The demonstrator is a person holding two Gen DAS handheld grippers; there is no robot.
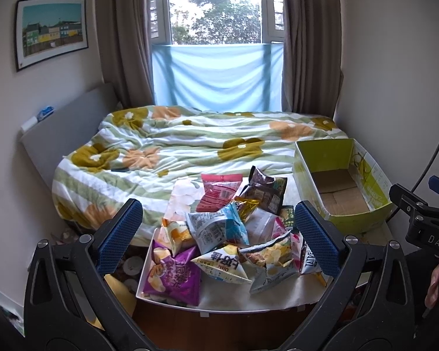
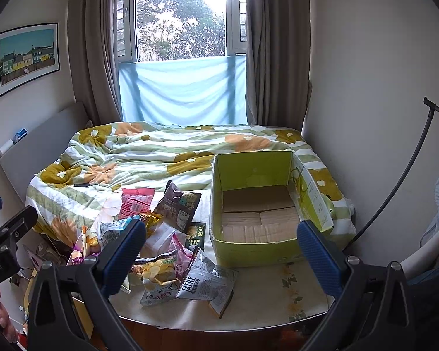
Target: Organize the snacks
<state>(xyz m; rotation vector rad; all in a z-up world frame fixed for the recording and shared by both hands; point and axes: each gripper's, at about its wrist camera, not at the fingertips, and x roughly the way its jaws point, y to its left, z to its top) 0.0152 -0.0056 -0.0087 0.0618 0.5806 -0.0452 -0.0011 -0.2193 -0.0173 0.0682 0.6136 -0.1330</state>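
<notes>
Both grippers, left gripper [image 1: 216, 228] and right gripper [image 2: 221, 247], are hovering spread wide, gripping nothing, snack bags [image 1: 216, 228] lying piled beside the green box [image 2: 250, 250], which is sitting empty.

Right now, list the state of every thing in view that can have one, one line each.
left gripper: open, holding nothing
right gripper: open, holding nothing
green cardboard box: open-topped, empty
snack bags: heaped loose beside the box, none inside it
purple chip bag: lying flat at the pile's near left
window: casement open
curtains: drawn aside
floral duvet: spread out, rumpled
</notes>
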